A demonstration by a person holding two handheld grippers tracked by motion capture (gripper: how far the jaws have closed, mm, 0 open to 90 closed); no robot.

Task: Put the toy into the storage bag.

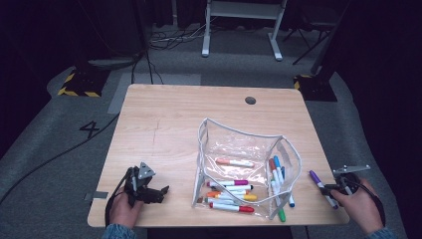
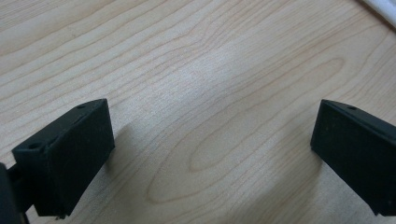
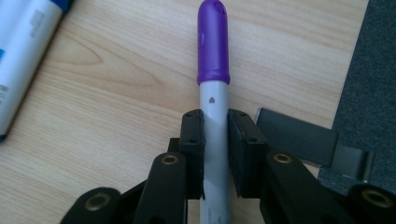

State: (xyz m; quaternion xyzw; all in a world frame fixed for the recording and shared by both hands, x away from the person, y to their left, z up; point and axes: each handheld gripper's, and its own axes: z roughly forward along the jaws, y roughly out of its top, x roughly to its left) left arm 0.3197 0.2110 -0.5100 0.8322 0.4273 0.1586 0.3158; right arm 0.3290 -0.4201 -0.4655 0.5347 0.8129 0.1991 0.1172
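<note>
Right gripper [image 3: 215, 154] clamped on purple-capped grey marker [image 3: 214, 70] right of clear plastic pouch [image 1: 239, 144]; lift level. Left gripper [image 2: 210, 154] wide, empty.

light: table [image 1: 169, 119] lit from above, room around it pretty dark
shadows: soft
focus: close-ups a bit soft

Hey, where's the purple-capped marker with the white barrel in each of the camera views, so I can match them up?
High view: the purple-capped white marker lies at the table's lower right edge, in the right tool.
Left gripper view: not in it, just bare wood between open jaws.
Right gripper view: centre, cap pointing up, barrel clamped between the jaws.
Shared landmark: the light wooden tabletop.
</note>
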